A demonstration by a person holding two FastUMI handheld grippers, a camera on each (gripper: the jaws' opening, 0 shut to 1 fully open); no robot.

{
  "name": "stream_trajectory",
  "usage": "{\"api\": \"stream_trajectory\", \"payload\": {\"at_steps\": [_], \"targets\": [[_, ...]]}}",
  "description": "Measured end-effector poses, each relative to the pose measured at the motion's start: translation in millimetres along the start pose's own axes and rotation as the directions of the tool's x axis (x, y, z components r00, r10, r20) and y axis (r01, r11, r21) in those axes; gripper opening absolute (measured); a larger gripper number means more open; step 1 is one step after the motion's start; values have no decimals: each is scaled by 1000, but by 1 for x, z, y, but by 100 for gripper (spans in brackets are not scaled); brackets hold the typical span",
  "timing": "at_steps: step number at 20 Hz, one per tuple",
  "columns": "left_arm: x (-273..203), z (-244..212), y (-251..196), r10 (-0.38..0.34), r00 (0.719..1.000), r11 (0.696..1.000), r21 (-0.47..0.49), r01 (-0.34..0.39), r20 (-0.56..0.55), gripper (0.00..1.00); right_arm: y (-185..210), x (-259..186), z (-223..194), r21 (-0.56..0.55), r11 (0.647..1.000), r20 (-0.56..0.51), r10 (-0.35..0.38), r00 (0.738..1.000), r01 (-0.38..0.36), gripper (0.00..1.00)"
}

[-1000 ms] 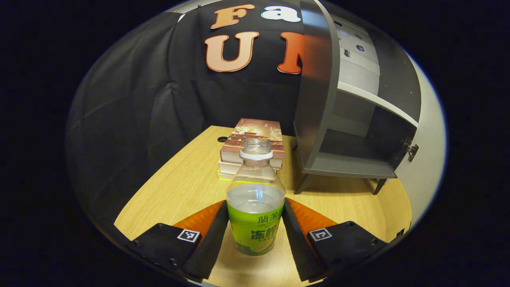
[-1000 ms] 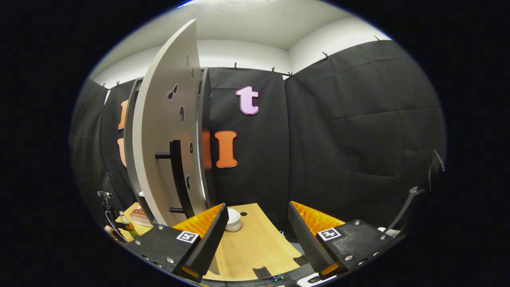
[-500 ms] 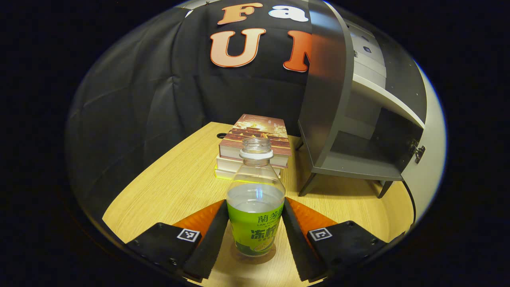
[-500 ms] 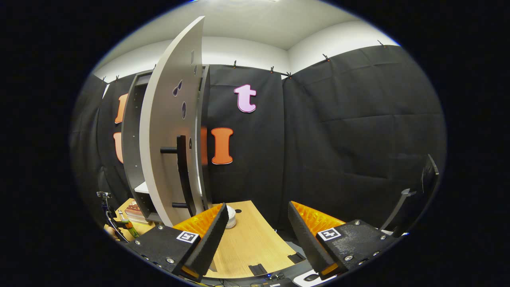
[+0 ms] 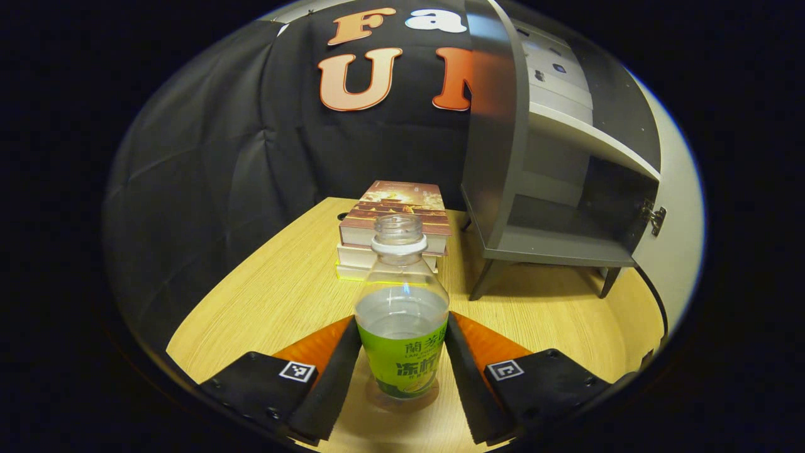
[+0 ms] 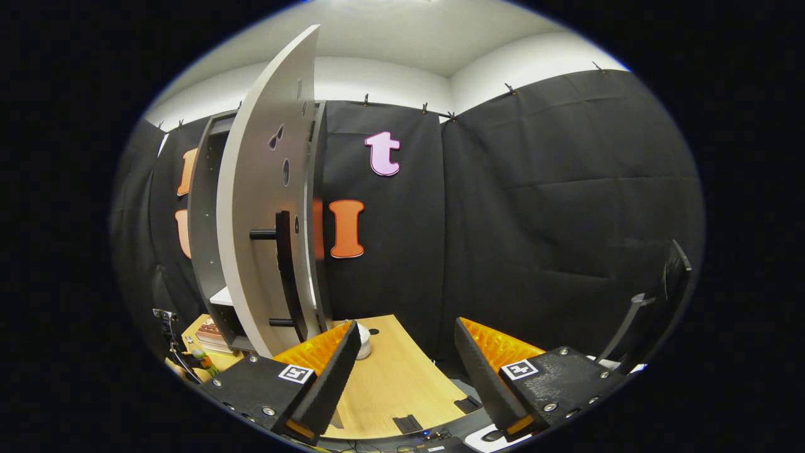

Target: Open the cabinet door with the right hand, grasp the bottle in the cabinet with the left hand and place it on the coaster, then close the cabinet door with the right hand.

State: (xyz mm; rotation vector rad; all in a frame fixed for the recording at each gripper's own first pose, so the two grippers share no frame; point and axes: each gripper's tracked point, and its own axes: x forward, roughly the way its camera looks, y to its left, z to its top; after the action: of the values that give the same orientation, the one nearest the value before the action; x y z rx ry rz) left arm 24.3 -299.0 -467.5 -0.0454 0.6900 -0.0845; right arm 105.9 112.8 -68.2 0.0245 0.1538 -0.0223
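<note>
- Left gripper (image 5: 402, 362) clamps both fingers on one bottle (image 5: 401, 314), upright on the coaster (image 5: 402, 402) at the table's near edge.
- Right gripper (image 6: 405, 371) gapes, holding nothing.
- One cabinet (image 5: 553, 182) far right, its door (image 6: 264, 207) open.
- Three stacked books (image 5: 395, 226) behind the bottle.
- Wooden table (image 5: 277, 302), black cloth walls.

Recording booth: black cloth walls (image 6: 534, 207) (clipped up), wooden table (image 5: 277, 302).

Left gripper (image 5: 402, 371), right gripper (image 6: 405, 377): black screwed mounts, square tags (one per finger).
</note>
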Motion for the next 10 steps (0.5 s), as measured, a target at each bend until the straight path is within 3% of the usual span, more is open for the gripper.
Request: {"api": "stream_trajectory", "payload": {"at_steps": [10], "targets": [[-11, -13, 5, 34, 999, 998, 51, -33, -24, 88, 8, 15, -12, -10, 999, -26, 39, 999, -39, 93]]}}
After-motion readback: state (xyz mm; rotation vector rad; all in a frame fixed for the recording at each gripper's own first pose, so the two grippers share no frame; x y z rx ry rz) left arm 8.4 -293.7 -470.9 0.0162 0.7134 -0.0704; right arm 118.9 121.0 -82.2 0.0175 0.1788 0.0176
